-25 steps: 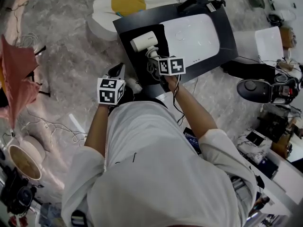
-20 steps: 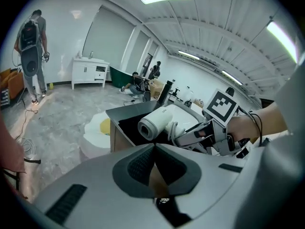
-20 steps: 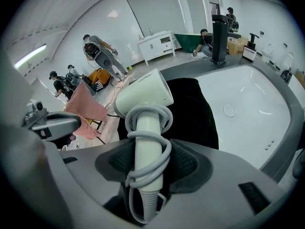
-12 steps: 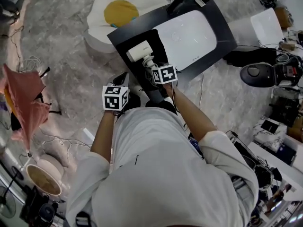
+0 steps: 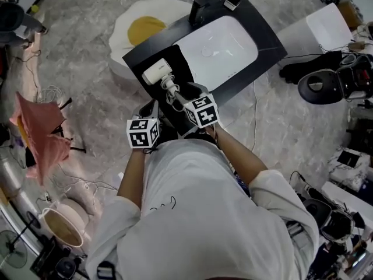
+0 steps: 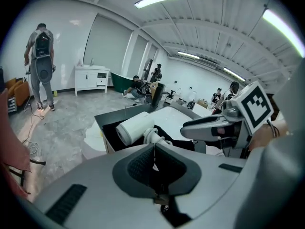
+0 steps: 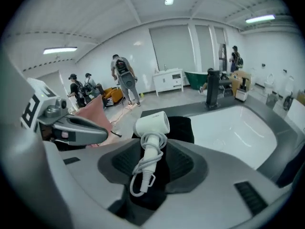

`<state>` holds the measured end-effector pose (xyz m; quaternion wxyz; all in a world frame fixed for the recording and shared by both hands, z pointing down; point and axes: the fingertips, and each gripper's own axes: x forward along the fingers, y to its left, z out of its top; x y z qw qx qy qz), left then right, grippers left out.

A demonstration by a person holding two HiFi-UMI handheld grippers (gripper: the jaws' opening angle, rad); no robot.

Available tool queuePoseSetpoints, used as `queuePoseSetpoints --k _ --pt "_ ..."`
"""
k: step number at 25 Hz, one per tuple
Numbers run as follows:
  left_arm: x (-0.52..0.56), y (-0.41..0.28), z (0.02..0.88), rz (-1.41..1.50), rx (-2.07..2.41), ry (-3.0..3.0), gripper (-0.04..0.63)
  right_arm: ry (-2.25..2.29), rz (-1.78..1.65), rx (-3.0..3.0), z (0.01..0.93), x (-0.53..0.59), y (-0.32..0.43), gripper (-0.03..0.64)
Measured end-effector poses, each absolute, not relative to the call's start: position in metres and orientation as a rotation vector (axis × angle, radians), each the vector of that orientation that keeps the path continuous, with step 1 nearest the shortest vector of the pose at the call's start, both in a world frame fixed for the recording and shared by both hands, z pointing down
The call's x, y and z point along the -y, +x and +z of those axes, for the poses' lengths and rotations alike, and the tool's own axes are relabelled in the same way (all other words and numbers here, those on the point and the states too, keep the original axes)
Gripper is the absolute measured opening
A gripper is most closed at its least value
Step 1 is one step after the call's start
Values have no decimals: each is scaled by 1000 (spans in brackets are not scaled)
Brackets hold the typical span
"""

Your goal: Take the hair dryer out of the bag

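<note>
Left gripper (image 6: 153, 162) is clenched tight, at the near-left of the sink basin (image 5: 224, 48); can't tell if any bag cloth is nipped in it. Hair dryer (image 7: 152, 124) lies just left of the basin on top of the black bag (image 7: 184, 128), cord (image 7: 152, 141) wrapped round its handle (image 7: 147, 162), and looks already out, not inside. Right gripper (image 7: 152, 168) is released: its jaws have just closed a little, with handle and cord lined up between them but pads not on them. Likely step is gripping the dryer. Take the handle mid-length over the cord wraps so nothing trails, close firmly, and lift straight up off the bag. The left gripper should hold the bag down if it has it.
</note>
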<state>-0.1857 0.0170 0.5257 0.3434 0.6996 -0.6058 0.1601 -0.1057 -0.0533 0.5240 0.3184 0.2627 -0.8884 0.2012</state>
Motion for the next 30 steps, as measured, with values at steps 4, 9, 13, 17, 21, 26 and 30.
queuePoseSetpoints --k 4,9,13,17,21,26,30 --pt "-26 -142 524 403 1583 1810 21 649 331 2397 507 41 -74 -3" --pt "-43 -99 510 412 1717 1765 21 603 301 2469 498 24 -28 -3" --pt "-48 -86 481 388 1920 1722 21 625 228 2584 469 25 -4 -3" --pt "-63 -66 448 253 2013 1702 20 659 215 2647 447 16 23 -3" --pt "-64 -50 400 271 2084 1850 18 713 165 2737 407 13 29 -3" --pt "-56 -48 353 253 2190 1901 18 792 73 2777 363 16 38 -3" --pt "-54 -63 323 201 2227 1962 18 850 53 2813 335 13 28 -3"
